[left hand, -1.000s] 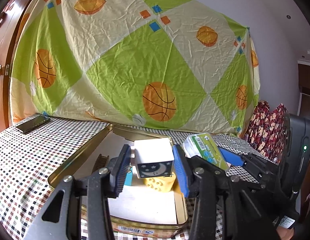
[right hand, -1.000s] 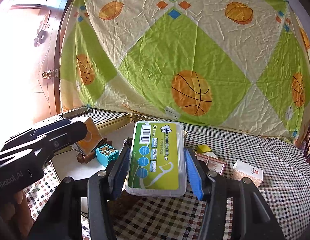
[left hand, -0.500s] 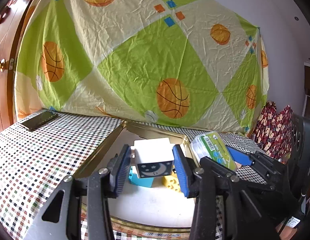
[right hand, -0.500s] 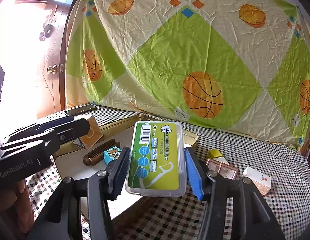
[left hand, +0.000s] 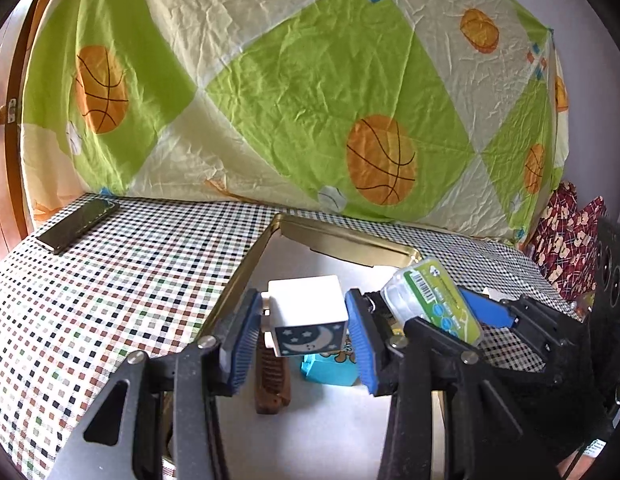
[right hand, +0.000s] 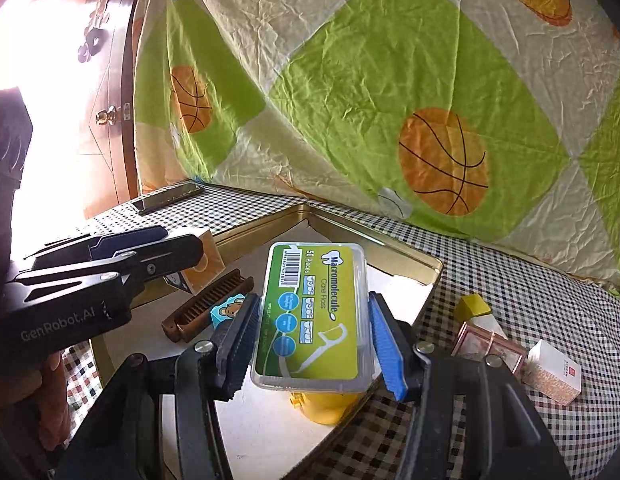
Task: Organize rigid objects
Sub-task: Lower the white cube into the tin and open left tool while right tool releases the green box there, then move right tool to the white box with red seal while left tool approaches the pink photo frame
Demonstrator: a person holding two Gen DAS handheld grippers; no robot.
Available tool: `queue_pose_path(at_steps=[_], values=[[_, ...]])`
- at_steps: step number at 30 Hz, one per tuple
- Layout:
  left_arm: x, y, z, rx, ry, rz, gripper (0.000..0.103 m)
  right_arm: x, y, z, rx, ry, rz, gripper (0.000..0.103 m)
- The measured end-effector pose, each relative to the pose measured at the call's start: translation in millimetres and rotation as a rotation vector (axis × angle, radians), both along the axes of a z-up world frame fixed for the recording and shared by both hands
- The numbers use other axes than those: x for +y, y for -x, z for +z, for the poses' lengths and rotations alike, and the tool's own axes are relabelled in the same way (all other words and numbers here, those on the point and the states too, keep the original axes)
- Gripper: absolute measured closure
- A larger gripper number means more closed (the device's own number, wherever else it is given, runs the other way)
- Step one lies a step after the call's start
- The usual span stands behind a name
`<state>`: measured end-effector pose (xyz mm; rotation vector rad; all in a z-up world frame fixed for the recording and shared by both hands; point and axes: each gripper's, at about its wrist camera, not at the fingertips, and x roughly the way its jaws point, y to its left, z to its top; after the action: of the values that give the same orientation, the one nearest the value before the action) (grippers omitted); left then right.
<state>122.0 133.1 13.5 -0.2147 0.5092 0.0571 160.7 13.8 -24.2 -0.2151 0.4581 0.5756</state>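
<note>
Your left tongs point(left hand: 306, 332) hold a white cube point(left hand: 308, 320) with a moon-and-stars face, both blue pads pressed against its sides; the cube hangs above the gold tray point(left hand: 246, 280). Your right tongs point(right hand: 310, 340) clamp a clear floss-pick box point(right hand: 313, 316) with a green label, gripped along its long sides and raised over the tray's near right corner.

On the tray's white floor lie a brown comb point(left hand: 272, 376) and, just beside it, a turquoise bear block point(left hand: 329, 370). In the right wrist view a yellow object point(right hand: 325, 404) sits in the tray directly below the floss-pick box, mostly hidden by it, so you cannot tell what it is.

Outside the tray, on the checked surface point(left hand: 110, 288), three things cluster to its right: a small yellow block point(right hand: 473, 306), a pink framed box point(right hand: 489, 350) touching it, and a white box point(right hand: 553, 372) just beside that. A dark phone point(left hand: 78, 224) lies well apart at the far left edge of the surface. A sheet printed with basketballs point(left hand: 310, 100) hangs behind the surface.
</note>
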Motion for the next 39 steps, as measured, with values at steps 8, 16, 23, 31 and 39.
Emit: queue_pose_path(at_steps=[8, 16, 23, 31, 39], values=[[1.2, -22.4, -1.8, 0.054, 0.001, 0.020, 0.057, 12.1, -17.8, -3.8, 0.050, 0.030, 0.004, 0.046], [-14.7, -7.6, 4.1, 0.014, -0.010, 0.046, 0.029, -38.8, -6.4, 4.3, 0.000, 0.004, -0.035, 0.034], [-98.4, -9.3, 12.9, -0.027, -0.048, -0.088, 0.004, -133.1, -24.6, 2.8, -0.008, 0.019, -0.208, 0.034], [-182.0, -48.3, -4.2, 0.037, -0.079, -0.228, 0.004, -219.5, -68.2, -5.0, 0.121, -0.077, -0.415, 0.029], [-187.9, -77.3, -19.4, 0.083, -0.126, -0.246, 0.004, -240.2, -91.9, -14.1, 0.197, -0.131, -0.461, 0.024]])
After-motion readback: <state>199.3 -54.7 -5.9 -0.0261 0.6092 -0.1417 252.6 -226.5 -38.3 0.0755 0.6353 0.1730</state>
